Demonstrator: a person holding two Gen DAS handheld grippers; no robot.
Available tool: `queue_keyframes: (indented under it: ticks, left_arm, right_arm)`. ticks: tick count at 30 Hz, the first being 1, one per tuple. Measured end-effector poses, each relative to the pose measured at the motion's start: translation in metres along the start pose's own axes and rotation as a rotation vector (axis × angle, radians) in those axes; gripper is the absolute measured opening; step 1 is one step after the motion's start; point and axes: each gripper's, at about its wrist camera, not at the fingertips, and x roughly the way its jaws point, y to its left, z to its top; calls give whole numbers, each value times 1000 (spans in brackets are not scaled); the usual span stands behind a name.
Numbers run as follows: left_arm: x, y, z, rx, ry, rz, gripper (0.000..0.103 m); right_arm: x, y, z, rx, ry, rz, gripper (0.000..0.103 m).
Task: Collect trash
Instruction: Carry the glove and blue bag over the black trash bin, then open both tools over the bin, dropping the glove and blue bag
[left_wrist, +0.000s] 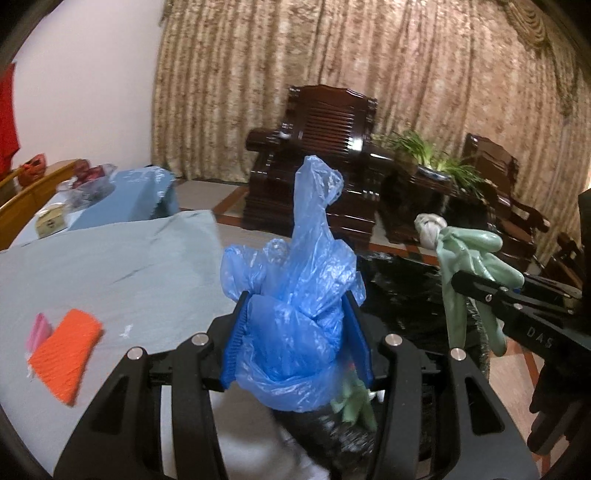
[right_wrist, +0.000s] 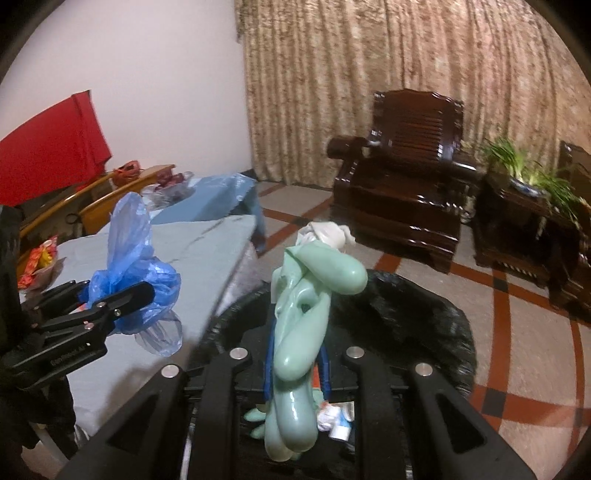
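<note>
A: Where does the load sit?

B: The right gripper (right_wrist: 295, 354) pinches a green rubber glove (right_wrist: 299, 332), its long axis hanging straight down over the black-lined bin (right_wrist: 424, 317) below at 6 o'clock. The left gripper (left_wrist: 295, 332) clamps a blue plastic bag (left_wrist: 306, 258) at the bin's 9 o'clock edge.

A: Anything blocking?

B: No. An orange packet (left_wrist: 66, 354) lies on the table (left_wrist: 129, 266).
</note>
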Motion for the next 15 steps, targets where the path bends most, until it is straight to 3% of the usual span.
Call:
queue_keyframes:
  ticks: [6, 9, 10, 13, 15]
  left_arm:
    - [41, -29, 1, 60, 37, -59, 49]
    - [58, -35, 1, 63, 64, -94, 62]
    - [62, -36, 1, 63, 69, -94, 70]
    - [63, -36, 0, 56, 63, -95, 76]
    - [61, -34, -1, 60, 55, -91, 80]
  right_arm:
    - [19, -27, -7, 17, 52, -45, 20]
    - [26, -37, -16, 22, 81, -72, 32]
    - [29, -41, -19, 28, 89, -82, 35]
    - [25, -45, -24, 41, 82, -110, 66]
    - [21, -48, -26, 46, 71, -128, 75]
